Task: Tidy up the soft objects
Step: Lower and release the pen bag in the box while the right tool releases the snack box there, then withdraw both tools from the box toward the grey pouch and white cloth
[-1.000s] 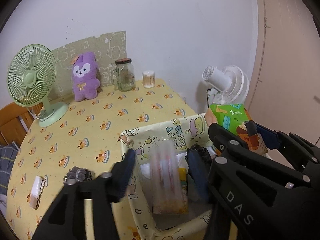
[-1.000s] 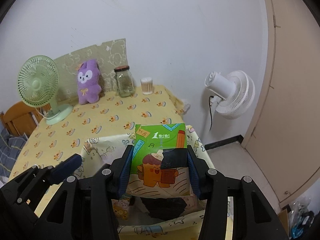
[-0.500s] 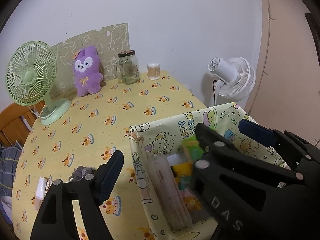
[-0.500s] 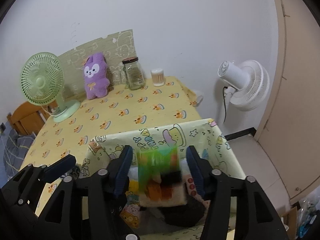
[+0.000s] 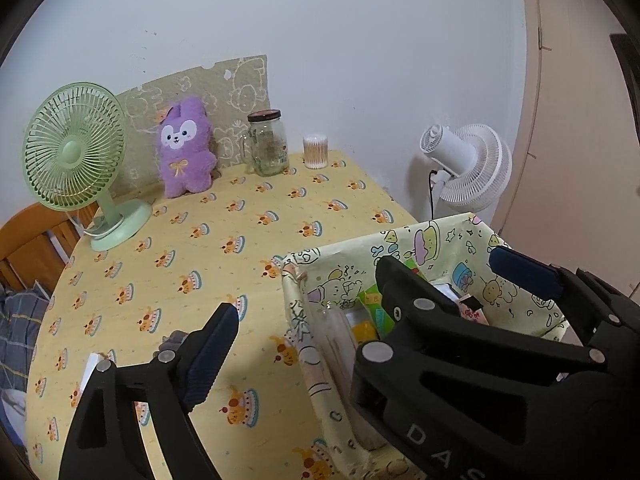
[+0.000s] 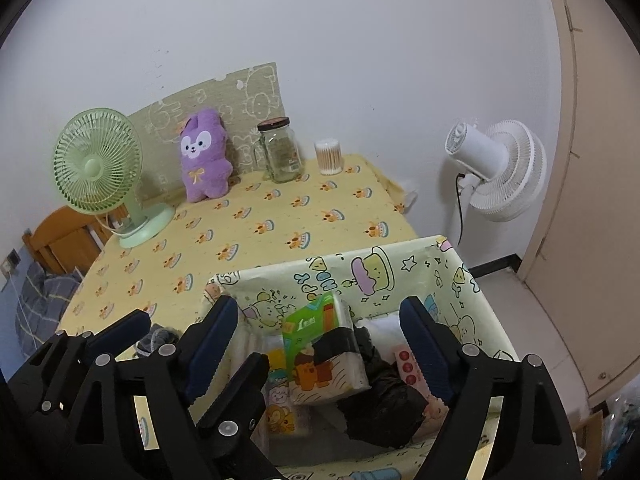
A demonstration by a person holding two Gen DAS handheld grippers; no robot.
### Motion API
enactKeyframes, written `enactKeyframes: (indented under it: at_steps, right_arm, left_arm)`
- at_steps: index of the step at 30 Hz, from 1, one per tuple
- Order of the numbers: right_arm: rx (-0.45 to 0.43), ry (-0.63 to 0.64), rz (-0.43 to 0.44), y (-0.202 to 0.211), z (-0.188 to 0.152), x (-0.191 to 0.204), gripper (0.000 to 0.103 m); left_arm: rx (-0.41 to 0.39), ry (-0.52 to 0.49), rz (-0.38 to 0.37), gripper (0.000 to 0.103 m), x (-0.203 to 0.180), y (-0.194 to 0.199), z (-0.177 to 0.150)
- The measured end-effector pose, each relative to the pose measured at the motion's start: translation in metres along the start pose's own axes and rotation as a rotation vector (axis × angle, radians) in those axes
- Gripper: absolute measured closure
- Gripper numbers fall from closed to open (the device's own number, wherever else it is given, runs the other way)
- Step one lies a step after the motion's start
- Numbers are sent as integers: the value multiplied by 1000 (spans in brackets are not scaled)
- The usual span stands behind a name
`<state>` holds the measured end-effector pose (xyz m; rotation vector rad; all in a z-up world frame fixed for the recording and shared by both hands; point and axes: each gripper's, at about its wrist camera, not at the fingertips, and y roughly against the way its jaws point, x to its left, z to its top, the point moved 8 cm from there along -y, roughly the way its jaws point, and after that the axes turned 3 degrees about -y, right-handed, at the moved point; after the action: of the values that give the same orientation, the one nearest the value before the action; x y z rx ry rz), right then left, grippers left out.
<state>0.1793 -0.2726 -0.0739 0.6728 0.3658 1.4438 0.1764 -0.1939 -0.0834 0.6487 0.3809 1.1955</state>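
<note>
A cartoon-print fabric basket point(image 6: 360, 268) stands at the table's near right corner. In it a green tissue pack point(image 6: 320, 352) lies on a black bundle point(image 6: 384, 396), beside a long clear pack point(image 5: 340, 344). My right gripper point(image 6: 320, 344) hovers over the basket, its jaws opening, and the tissue pack lies loose below them. My left gripper point(image 5: 312, 344) straddles the basket's left wall, jaws opening with nothing gripped. The right gripper point(image 5: 452, 276) hides its right finger. A purple plush point(image 5: 186, 152) leans at the table's back. A grey cloth lump point(image 5: 172, 340) lies by the left finger.
On the yellow tablecloth point(image 5: 240, 248) stand a green desk fan point(image 5: 76, 148), a glass jar point(image 5: 268, 144) and a cotton-swab pot point(image 5: 316, 152). A small white item point(image 5: 90, 368) lies near left. A white floor fan point(image 5: 468, 168) stands beyond the table's right edge.
The right gripper let go of the green tissue pack, which dropped into the basket. The left gripper released the long clear pack there too. Both jaws have spread wider.
</note>
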Motion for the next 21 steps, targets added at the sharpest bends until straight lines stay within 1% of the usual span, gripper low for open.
enactKeyframes:
  at_steps: [3,5,12,17,21]
  right_arm:
    - [-8,5,-17,6,-1,4,16]
    - [-18,3,-27,11,-2,6,12]
    - [-44,13,-52,24,-3,17,10]
    - [-67,9,-61,34,-4,26,5]
    - [-85,12,-70,42,-3,33,4]
  left_arm:
    - [-9,-3,-1,12,3,5,-1]
    - [-16,-5,-3,11,5,9,-2]
    - [-29,-9,-5,9,16,22,-5]
    - [-44,-9,-5,8,23,33,-6]
    - [-58,-12,-6,7,29,42,-7]
